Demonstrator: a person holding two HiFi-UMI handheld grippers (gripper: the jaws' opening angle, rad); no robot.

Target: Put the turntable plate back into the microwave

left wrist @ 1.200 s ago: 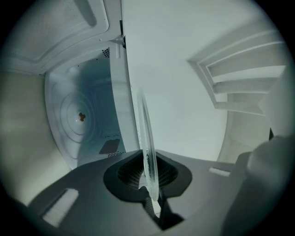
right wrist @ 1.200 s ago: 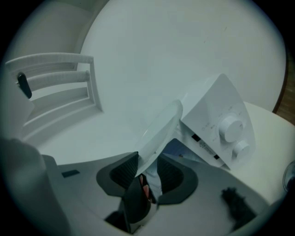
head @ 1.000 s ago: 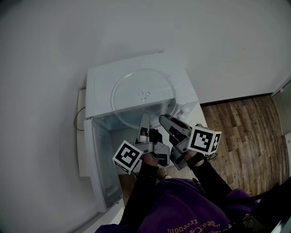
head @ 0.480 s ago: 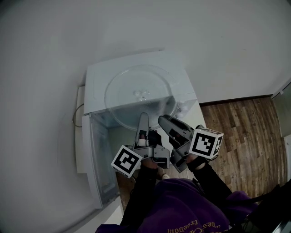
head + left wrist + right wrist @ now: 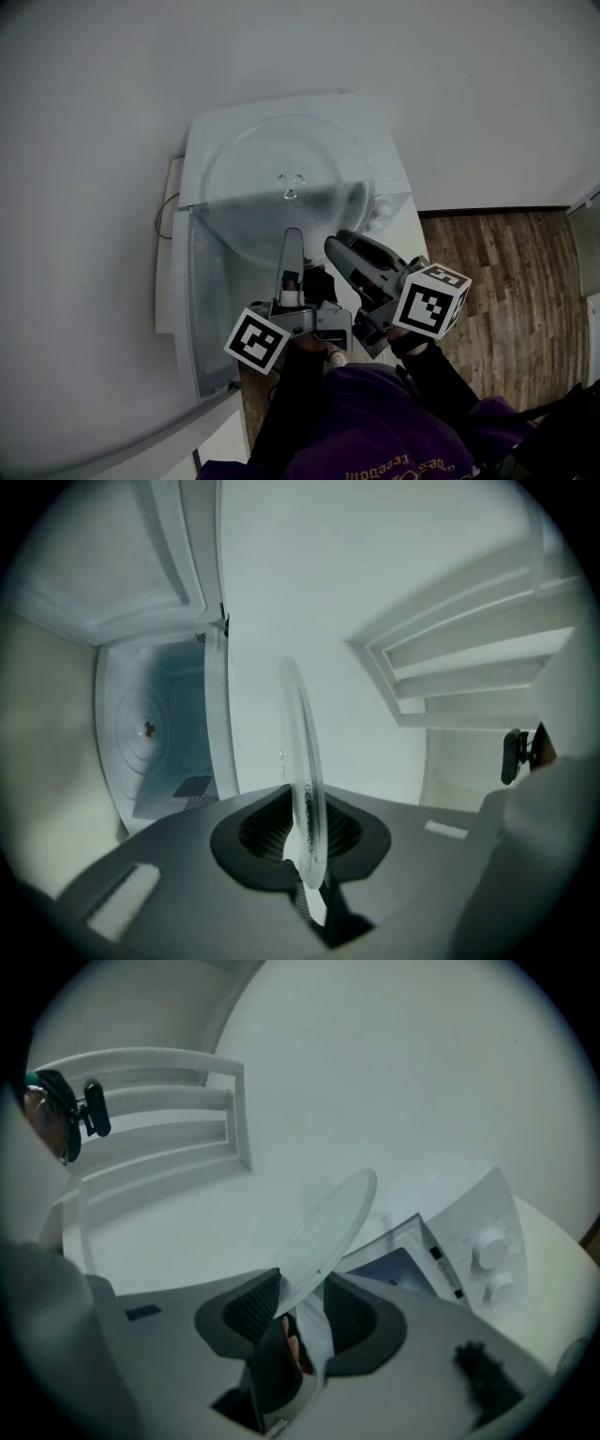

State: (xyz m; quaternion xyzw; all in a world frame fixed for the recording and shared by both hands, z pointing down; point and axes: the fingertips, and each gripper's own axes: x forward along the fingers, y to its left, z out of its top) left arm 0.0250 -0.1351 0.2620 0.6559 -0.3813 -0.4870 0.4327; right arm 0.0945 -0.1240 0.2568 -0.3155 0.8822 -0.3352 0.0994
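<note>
You have the turntable plate [image 5: 286,183], a clear glass disc with a raised rim and a small moulded hub, held by its near edge. Your left gripper [image 5: 292,236] is clamped thin on that rim, and in its own view the glass [image 5: 305,780] stands edge-on between the ribbed dark pads. Your right gripper [image 5: 337,246], just beside it, has its jaws wide. The rim [image 5: 323,1232] slants across the gap and bears on both pads.

Ahead of and below both grippers is the microwave [image 5: 202,141], a smooth white box. Its door [image 5: 202,309] hangs open to the left of your left gripper. Left of those jaws the cavity [image 5: 150,733] shows a ringed floor with a small dark hub at its centre. Two round knobs [image 5: 489,1255] lie right of the right jaws.

Since a second ago the plate has come up off the microwave's top and now covers more of it, and both grippers have risen with it.
</note>
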